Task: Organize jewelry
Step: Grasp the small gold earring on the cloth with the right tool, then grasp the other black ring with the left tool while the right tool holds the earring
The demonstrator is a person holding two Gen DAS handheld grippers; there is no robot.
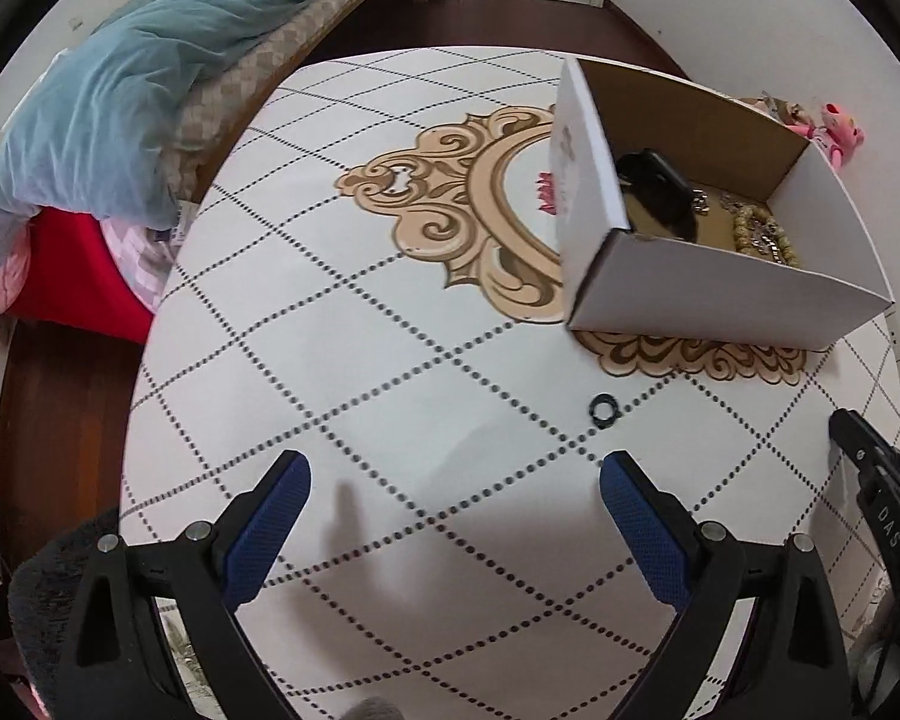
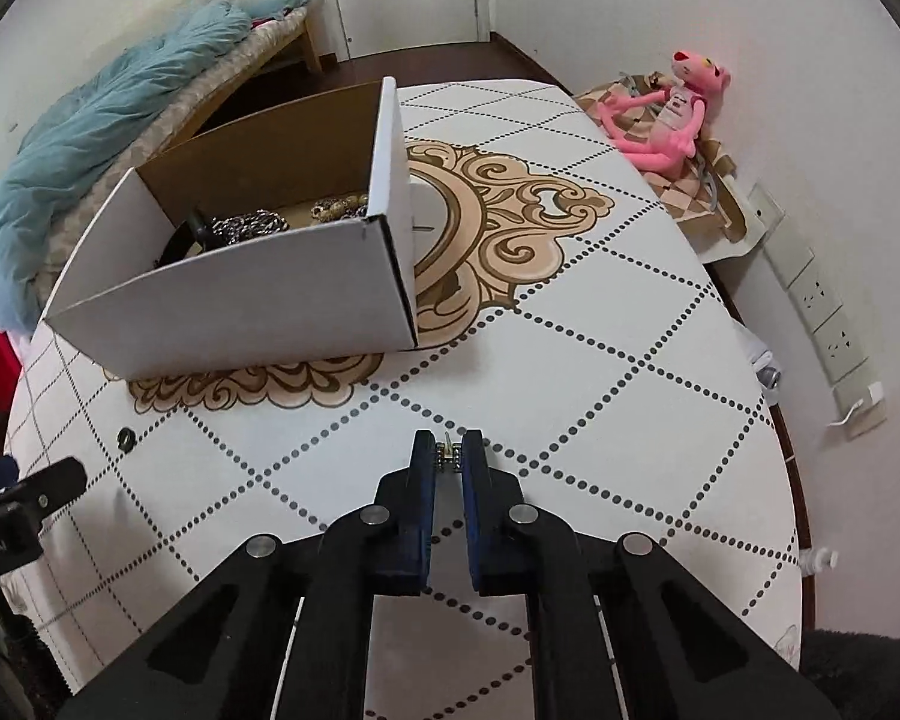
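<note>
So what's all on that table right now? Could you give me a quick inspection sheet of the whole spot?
Surface: round white table with dotted diamond lines and a tan ornament.
Job's things: open cardboard box holding a silver chain, a beaded piece and a dark item; a small black ring lies loose on the table.
Clutter: nothing seen on the table.
Tongs: left tongs open, empty; right tongs shut on a small metallic piece.
Cables: a white cord by the wall sockets.
Surroundings: pink plush toy, bed with blue blanket.
</note>
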